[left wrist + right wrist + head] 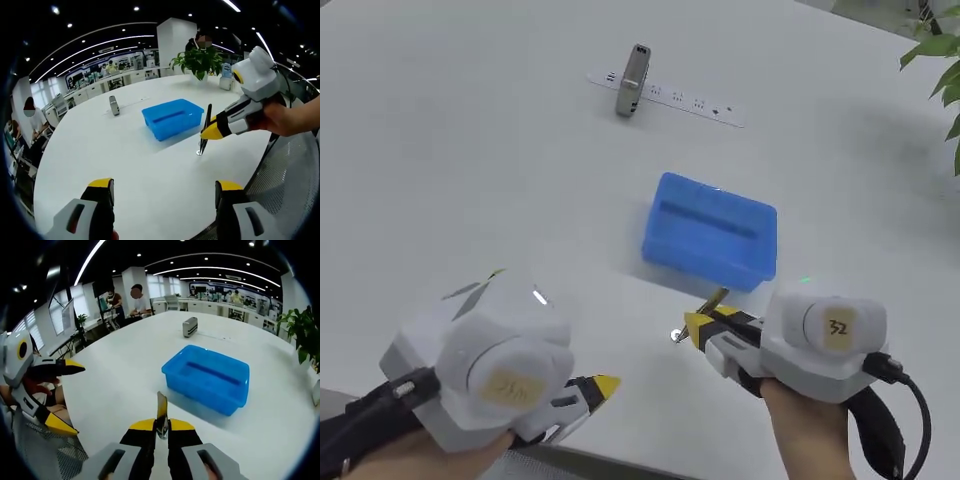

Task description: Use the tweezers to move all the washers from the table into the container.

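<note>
One washer (677, 335) that I can make out, a small ring on the white table (470, 150), lower centre of the head view.

Right gripper (703, 322): jaws pressed together on the tweezers (717, 298). Left gripper (165, 185): jaws spread, holding nothing, low in its own view and well apart from the work.

Key relation: the washer lies just left of and below the right gripper's jaws in the head view, at the tweezers' tip. The blue container (710, 240) sits near, up and to the right of it. The right gripper is clearly the nearer one.

Left gripper view gives the side-on look: the tweezers stand steep, long axis near upright, tip down at the table surface. Whether the tips already pinch the washer I cannot tell.

Right gripper view looks along the tweezers edge-on, with the container ahead, right of centre; the working tips are hidden by its own jaws.

Judgement: lift, then a short carry toward the container.
</note>
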`<state>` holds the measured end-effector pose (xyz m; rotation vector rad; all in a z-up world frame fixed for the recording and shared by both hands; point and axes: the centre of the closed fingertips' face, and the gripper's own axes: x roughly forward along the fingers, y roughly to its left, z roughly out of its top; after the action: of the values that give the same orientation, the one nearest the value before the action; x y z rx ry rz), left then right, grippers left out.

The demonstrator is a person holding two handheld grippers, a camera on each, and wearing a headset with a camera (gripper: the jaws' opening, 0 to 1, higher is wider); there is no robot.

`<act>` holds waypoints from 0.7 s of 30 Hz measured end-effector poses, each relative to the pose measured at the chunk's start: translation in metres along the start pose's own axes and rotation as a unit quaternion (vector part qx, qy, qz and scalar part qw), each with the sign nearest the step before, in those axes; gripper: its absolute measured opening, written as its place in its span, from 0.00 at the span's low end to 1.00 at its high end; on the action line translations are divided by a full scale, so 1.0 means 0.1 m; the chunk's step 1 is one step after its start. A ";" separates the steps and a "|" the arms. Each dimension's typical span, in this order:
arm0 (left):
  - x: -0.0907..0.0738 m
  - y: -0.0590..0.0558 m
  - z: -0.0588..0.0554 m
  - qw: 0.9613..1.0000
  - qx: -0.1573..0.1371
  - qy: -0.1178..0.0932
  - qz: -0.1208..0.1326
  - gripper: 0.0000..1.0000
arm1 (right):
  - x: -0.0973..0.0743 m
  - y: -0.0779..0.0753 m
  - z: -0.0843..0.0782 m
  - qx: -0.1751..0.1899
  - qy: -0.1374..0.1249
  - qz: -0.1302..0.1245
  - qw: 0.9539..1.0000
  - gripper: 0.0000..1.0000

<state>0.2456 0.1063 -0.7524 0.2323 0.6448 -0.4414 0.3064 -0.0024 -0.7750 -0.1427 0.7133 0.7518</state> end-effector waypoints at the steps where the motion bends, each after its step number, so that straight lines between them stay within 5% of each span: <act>1: 0.00 0.00 0.00 1.000 0.000 0.001 0.000 0.85 | 0.00 0.00 0.01 0.001 -0.001 0.000 1.000 0.05; 21: 0.00 0.00 0.00 1.000 0.000 0.000 0.001 0.85 | -0.02 0.01 0.01 -0.014 0.002 -0.006 1.000 0.03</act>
<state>0.2458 0.1067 -0.7525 0.2331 0.6439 -0.4391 0.3047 -0.0026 -0.7727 -0.1739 0.7062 0.7510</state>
